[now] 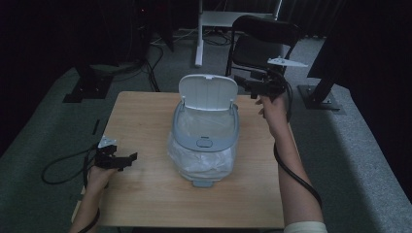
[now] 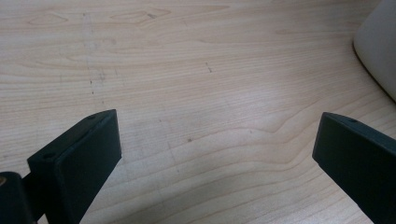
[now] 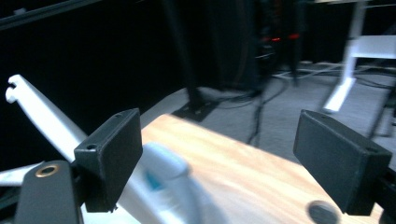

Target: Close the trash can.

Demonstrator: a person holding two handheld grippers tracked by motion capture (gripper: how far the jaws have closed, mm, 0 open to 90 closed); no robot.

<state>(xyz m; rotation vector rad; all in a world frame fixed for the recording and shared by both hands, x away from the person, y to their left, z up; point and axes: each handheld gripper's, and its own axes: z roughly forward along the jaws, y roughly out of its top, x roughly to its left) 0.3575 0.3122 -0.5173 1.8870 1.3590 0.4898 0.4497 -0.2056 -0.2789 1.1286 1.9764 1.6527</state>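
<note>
Near edge: left gripper (image 1: 127, 159) low over the table (image 1: 145, 194), jaws wide apart, nothing between, pointing right toward the bin (image 1: 204, 141). In left gripper view only bare wood between the jaws, bin wall (image 2: 380, 51) at far right, well apart.

Mid table: one small white bin with a bag liner (image 1: 180, 155) bulging out under a grey-blue rim ring (image 1: 177, 131). One push button (image 1: 204, 142) on the near side of the ring. Bin standing upright, roughly centred on the table.

Far side: one white lid (image 1: 208, 92) hinged at the back, tilted up and open, long axis running left-right across the table. Right gripper (image 1: 243, 83) raised just beside the lid's right corner, jaws spread apart, empty, aimed left at the lid. In right gripper view, lid edge (image 3: 42, 116) running up-left past the left jaw, outside the gap rather than between the jaws, contact unclear through blur.

Key relation: lid lies just left of the right gripper; right much nearer than left. Likely next: push or grip lid from the right corner, probably to close it.

Count: two grippers, one bin, one lid, one liner, one table. Beyond: one dark chair (image 1: 265, 41).
</note>
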